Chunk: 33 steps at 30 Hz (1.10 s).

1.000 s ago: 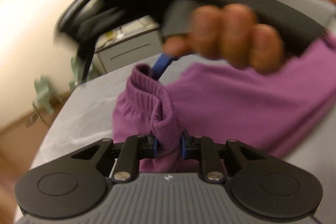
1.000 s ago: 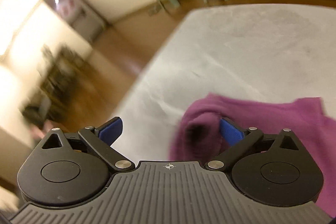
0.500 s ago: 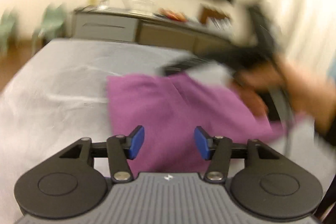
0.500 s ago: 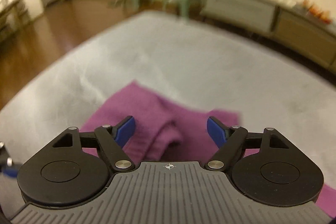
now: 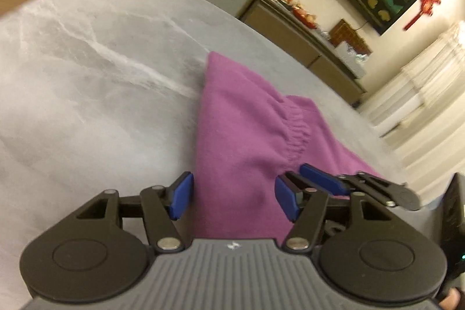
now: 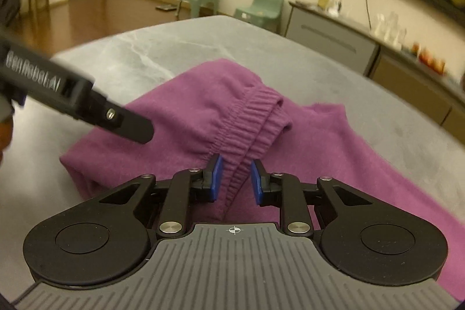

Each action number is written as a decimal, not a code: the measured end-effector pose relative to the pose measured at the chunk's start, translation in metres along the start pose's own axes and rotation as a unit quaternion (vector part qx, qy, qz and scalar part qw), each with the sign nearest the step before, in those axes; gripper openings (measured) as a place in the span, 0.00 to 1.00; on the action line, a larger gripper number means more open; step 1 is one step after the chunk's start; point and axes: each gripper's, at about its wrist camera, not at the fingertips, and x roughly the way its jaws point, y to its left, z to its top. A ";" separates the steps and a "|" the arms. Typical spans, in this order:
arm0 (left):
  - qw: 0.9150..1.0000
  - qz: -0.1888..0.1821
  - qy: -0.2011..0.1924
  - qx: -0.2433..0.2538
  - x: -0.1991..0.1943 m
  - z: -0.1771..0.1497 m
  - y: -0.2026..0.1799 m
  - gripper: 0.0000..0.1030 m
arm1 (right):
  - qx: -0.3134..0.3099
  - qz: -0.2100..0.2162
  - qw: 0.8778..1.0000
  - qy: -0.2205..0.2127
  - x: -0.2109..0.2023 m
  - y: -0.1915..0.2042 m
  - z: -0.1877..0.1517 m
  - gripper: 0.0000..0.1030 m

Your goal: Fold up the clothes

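Garment: I see purple pants lying folded over on the grey marbled table, spread from the middle toward its right edge, well in from the far edge.
Waistband: the ribbed elastic band sits on top of the fold, bunched, running toward my right gripper.
Left gripper: my left gripper is released, pads wide apart, hovering low over the near left edge of the cloth, holding nothing.
Right gripper: my right gripper has its pads narrowed around the end of the waistband; a gap shows on both sides, so I think it is not clamped yet, though the view is tight.
Neighbours: the two grippers sit just beside each other over the cloth.
Background: a sideboard and two green chairs stand beyond the far table edge.
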 end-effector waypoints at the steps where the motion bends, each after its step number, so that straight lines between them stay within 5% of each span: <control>1: 1.000 -0.001 -0.002 -0.002 0.000 0.000 -0.001 0.65 | 0.003 0.005 1.000 0.005 -0.002 -0.002 0.002 0.25; 7: 0.999 -0.002 -0.014 -0.030 -0.001 -0.006 -0.001 0.53 | 0.004 0.002 1.000 0.020 -0.002 -0.007 0.007 0.33; 11: 0.999 0.011 -0.021 -0.037 0.001 -0.010 -0.001 0.23 | 0.001 -0.009 1.000 0.023 0.002 -0.007 0.007 0.22; 14: 0.998 0.014 -0.052 -0.015 -0.008 -0.014 -0.016 0.16 | -0.001 -0.018 1.000 0.014 0.006 -0.002 0.004 0.10; 18: 0.996 0.038 -0.077 0.026 -0.013 -0.018 -0.043 0.14 | 0.038 0.023 0.998 0.037 0.007 -0.022 0.010 0.11; 19: 0.995 0.045 -0.081 0.034 -0.015 -0.020 -0.048 0.14 | 0.064 0.048 0.995 0.057 0.008 -0.036 0.015 0.13; 20: 0.994 0.052 -0.085 0.042 -0.016 -0.022 -0.053 0.14 | 0.094 0.053 0.992 0.072 0.006 -0.052 0.022 0.37; 22: 0.992 0.063 -0.090 0.055 -0.018 -0.025 -0.060 0.14 | 0.149 0.031 0.986 0.068 -0.005 -0.078 0.038 0.55; 24: 0.991 0.071 -0.092 0.065 -0.018 -0.028 -0.065 0.14 | 0.155 0.023 0.987 0.037 -0.020 -0.079 0.062 0.67; 26: 0.990 0.078 -0.092 0.072 -0.018 -0.030 -0.068 0.14 | 0.124 0.029 0.992 0.028 -0.026 -0.059 0.091 0.94; 31: 0.986 0.096 -0.095 0.099 -0.020 -0.032 -0.076 0.14 | 0.013 0.052 0.988 0.145 0.035 0.018 0.129 0.95; 33: 0.983 0.106 -0.098 0.113 -0.022 -0.033 -0.081 0.14 | -0.010 0.034 0.980 0.195 0.059 0.032 0.123 0.75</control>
